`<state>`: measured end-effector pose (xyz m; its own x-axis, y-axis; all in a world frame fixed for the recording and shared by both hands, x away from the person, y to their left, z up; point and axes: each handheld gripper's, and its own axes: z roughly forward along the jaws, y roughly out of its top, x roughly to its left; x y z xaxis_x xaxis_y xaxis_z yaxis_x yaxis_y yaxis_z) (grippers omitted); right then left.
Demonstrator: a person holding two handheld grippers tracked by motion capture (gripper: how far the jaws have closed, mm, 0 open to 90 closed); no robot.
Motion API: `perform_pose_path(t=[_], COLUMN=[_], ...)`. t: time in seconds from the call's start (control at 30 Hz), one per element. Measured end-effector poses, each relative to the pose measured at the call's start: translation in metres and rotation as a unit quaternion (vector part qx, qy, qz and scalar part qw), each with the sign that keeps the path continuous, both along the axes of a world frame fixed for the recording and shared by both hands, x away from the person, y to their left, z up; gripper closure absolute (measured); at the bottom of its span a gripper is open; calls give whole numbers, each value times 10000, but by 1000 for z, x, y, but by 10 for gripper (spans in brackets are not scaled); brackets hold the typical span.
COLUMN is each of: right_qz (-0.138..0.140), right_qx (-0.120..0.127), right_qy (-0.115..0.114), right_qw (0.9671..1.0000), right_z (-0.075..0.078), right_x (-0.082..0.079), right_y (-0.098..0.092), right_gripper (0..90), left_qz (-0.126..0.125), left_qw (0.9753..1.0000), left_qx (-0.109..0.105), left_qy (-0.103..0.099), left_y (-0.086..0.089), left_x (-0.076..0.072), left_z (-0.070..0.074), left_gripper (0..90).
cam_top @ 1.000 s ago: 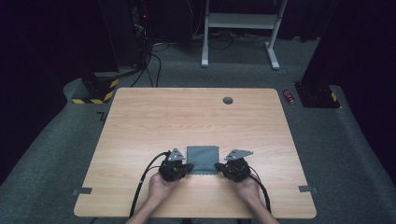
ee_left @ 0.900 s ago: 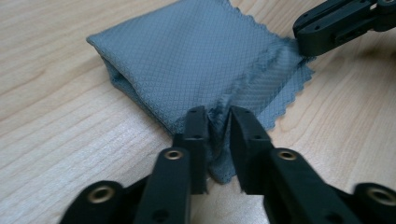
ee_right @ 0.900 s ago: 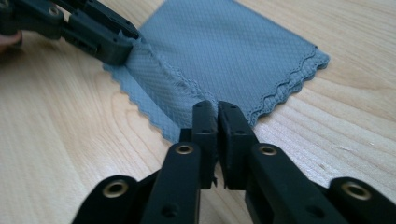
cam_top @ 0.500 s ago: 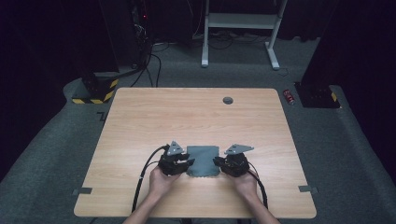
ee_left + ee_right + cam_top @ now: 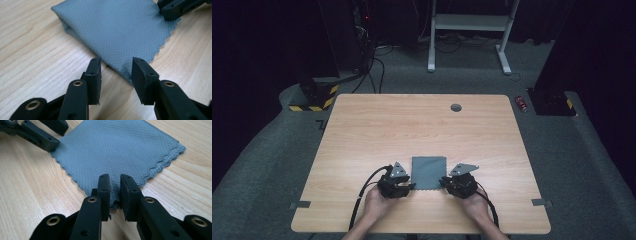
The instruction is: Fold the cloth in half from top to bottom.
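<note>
A grey cloth (image 5: 428, 172) with scalloped edges lies flat and folded on the wooden table (image 5: 412, 125), near the front edge. My left gripper (image 5: 408, 186) sits at its near left corner. In the left gripper view the left gripper (image 5: 116, 60) is open, and the corner of the cloth (image 5: 117, 27) lies on the table between its jaws. My right gripper (image 5: 443, 181) is at the near right corner. In the right gripper view the right gripper (image 5: 115, 177) is shut on that corner, and the cloth (image 5: 117, 147) bunches up between the jaws.
A dark round grommet (image 5: 456, 107) sits near the table's far edge. Tape strips (image 5: 299, 204) mark the near corners. On the floor beyond are a red can (image 5: 522, 103), a white desk frame (image 5: 467, 30), cables and a yellow-black striped base (image 5: 312, 100).
Both grippers pushed forward half a second ago and have drawn back toward the near edge. The cloth looked skewed then and now lies square.
</note>
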<state>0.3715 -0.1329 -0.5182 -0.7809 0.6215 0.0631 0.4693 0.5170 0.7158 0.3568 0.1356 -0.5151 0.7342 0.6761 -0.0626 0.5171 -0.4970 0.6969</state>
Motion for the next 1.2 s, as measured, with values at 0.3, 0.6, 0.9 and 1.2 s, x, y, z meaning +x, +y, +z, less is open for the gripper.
perform_pose_path(t=[0.3,0.6,0.9,1.2], right_qz=[9,-253,-478,-691], right_qx=[-16,221,208,179], right_qy=[46,-34,15,198], right_qw=[10000,9994,9986,9973], right_z=[2,15,12,0], right_x=[1,20,54,78], right_y=[0,2,23,28], right_gripper=[776,798,812,820], left_qz=[43,114,399,871], left_qw=[9988,9957,9977,9959], left_qx=[-478,-915,-504,31], left_qy=[33,-55,-222,-224], left_y=[11,8,-18,-22], left_x=[-1,19,51,85], left_z=[8,20,18,3], left_gripper=[514,501,535,552])
